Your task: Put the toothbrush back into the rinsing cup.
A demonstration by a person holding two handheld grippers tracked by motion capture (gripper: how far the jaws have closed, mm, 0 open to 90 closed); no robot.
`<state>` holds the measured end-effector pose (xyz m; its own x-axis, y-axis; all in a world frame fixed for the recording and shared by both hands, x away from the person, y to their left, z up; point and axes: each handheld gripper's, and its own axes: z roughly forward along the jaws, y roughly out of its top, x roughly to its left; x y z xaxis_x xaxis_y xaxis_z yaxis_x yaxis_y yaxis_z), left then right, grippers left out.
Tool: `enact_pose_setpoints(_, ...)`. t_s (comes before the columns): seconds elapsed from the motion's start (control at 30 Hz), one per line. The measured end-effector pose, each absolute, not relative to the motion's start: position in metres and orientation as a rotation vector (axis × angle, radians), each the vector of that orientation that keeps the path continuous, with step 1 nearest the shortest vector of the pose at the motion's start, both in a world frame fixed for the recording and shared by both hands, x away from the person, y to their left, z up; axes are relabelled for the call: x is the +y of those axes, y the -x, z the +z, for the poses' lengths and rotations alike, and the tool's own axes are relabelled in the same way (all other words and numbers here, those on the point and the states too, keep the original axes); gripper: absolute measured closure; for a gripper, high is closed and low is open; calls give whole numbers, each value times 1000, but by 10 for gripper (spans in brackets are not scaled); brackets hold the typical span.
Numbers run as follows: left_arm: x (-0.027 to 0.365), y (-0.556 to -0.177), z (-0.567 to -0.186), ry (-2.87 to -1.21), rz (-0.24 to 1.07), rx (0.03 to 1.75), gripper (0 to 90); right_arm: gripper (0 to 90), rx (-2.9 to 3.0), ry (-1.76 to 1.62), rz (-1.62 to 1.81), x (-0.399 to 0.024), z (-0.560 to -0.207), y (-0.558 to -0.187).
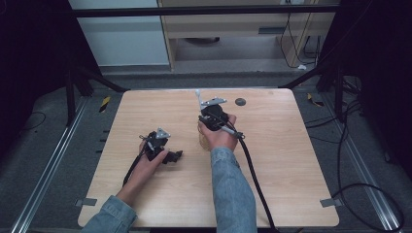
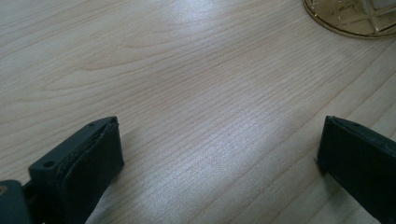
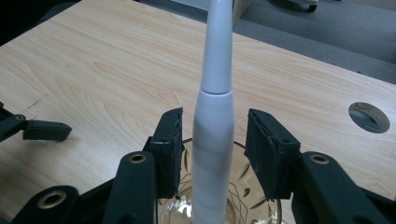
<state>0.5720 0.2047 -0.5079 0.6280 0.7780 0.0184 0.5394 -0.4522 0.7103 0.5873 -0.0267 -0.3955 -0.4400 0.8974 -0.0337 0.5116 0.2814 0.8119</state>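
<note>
Right gripper: jaws parted a little, standing either side of the white toothbrush, a thin gap on each side, pads not pressing. Nothing gripped. No earlier look to compare.

Toothbrush stands upright in the glass, handle down inside it, neck rising above the rim. The glass is clear with an etched leaf pattern and a gold-looking base ring; in the high view it sits near table centre under the right hand.

Left gripper: jaws wide apart, bare wood between them, holding nothing. It rests on the table left of the glass, apart from it; the gold base edge of the glass shows at the top right of the left gripper view.

Progress, as judged: brush looks placed in the glass and let go, so the main step seems done. Left to do: back the right gripper up and clear without tipping the brush or glass.

Beyond the glass: a round cable hole in the tabletop.

Writing: none readable on brush, glass or grippers
</note>
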Motion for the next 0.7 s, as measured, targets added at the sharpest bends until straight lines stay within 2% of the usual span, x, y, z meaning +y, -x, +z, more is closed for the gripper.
enact_pose_setpoints(0.47,205,-572,-508,-2169,450,1025,0,545,2062,-1251,1026,-33,-386,-580)
enact_pose_setpoints(0.7,205,-572,-508,-2169,450,1025,0,472,2050,-1272,1016,-38,-382,-578)
